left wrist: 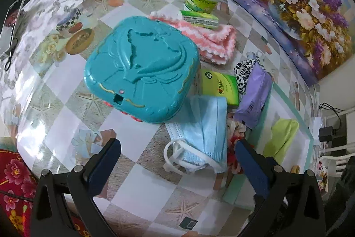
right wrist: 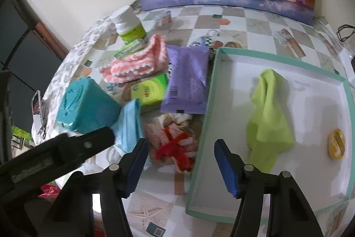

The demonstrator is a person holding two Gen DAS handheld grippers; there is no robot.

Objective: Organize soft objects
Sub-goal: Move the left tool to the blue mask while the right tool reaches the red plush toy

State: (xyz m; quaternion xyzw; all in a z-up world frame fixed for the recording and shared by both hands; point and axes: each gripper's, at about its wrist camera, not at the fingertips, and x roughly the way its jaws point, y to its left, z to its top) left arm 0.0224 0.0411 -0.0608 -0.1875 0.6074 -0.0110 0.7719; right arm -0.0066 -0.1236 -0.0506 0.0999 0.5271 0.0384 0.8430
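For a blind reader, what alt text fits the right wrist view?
Open right gripper hovers over the rim of a white tray holding a lime cloth. Left of the tray lie a purple packet, pink towel and teal box.

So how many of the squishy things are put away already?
Just one, it seems: the green cloth lies in the white tray, beside a small yellow thing. Nothing is in hand; the left gripper and right gripper are both open and empty. Left on the table: the blue mask, pink towel, red yarn piece and purple pack.
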